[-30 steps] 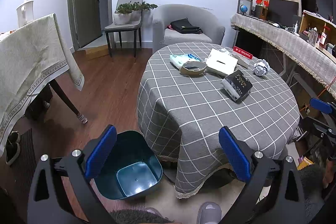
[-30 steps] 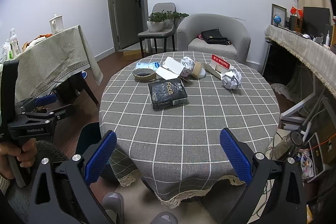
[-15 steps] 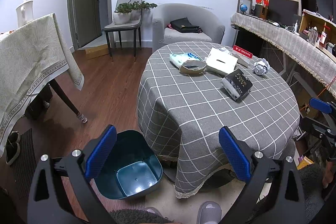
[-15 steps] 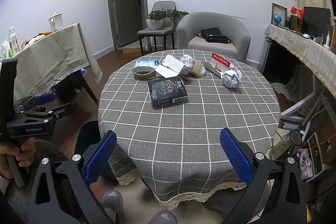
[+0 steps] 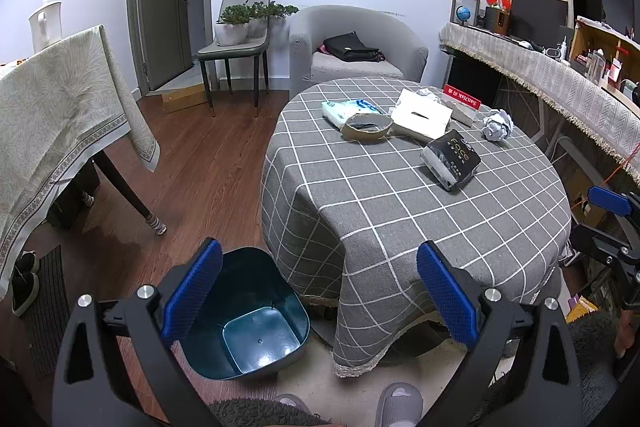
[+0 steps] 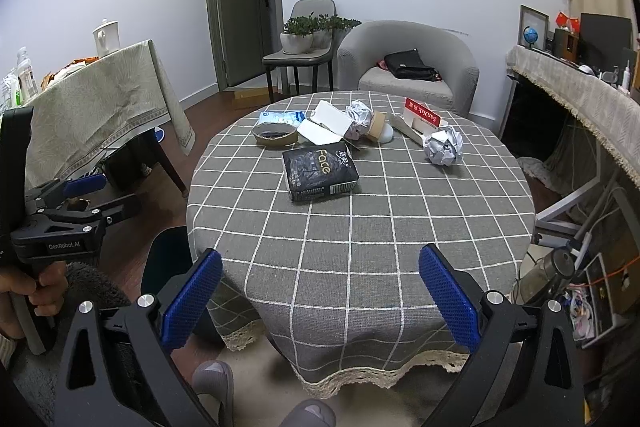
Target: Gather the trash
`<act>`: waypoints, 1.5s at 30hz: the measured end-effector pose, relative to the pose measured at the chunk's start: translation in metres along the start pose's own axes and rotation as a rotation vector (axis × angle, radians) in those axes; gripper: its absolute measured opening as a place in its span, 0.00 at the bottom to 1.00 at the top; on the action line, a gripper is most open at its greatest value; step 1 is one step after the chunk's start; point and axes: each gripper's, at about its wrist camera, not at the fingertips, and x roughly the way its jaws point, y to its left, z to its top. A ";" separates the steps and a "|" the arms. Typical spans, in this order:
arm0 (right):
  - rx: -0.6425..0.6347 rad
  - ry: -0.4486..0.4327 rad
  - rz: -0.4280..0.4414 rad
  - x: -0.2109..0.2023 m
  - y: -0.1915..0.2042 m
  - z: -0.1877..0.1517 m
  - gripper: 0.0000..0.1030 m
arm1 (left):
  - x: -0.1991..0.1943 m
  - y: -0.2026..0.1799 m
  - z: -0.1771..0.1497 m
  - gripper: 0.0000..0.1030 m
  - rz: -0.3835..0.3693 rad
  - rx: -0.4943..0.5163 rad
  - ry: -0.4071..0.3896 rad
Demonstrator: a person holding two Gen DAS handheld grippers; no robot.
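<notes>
A round table with a grey checked cloth holds the trash: a black "Face" tissue pack, a crumpled foil ball, a tape roll, a white box, a blue-white wipes pack and a red-white SanDisk package. A dark teal bin stands empty on the floor at the table's left. My left gripper is open and empty above the bin and table edge. My right gripper is open and empty before the table's near edge.
A second table with a beige cloth stands at the left. A grey armchair and a chair with plants stand at the back. A covered counter runs along the right. Cables and clutter lie at the right.
Both grippers have drifted slightly; the table contents sit a little differently in view. Nothing was taken hold of or let go.
</notes>
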 end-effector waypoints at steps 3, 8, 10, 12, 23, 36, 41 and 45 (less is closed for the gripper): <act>0.000 0.000 0.000 0.000 0.000 0.000 0.97 | 0.000 0.000 0.000 0.96 0.000 0.000 0.000; 0.000 0.000 -0.001 0.000 0.000 0.000 0.97 | 0.000 0.000 0.001 0.96 0.001 0.002 0.001; 0.000 0.000 0.000 0.000 0.000 0.001 0.97 | 0.000 0.000 0.000 0.96 0.001 0.001 0.000; 0.001 0.000 0.000 0.000 0.000 0.000 0.97 | -0.001 0.000 0.001 0.96 0.001 0.001 0.002; 0.000 0.011 0.007 0.001 0.000 0.003 0.97 | -0.007 -0.004 0.001 0.96 -0.040 0.019 -0.013; -0.067 0.046 -0.009 0.027 -0.015 0.024 0.97 | 0.013 -0.040 0.023 0.96 -0.115 0.184 -0.045; -0.061 0.066 -0.009 0.049 -0.032 0.028 0.97 | 0.034 -0.054 0.037 0.94 -0.153 0.253 -0.048; -0.051 0.085 -0.002 0.065 -0.046 0.030 0.97 | 0.054 -0.070 0.047 0.87 -0.195 0.341 -0.039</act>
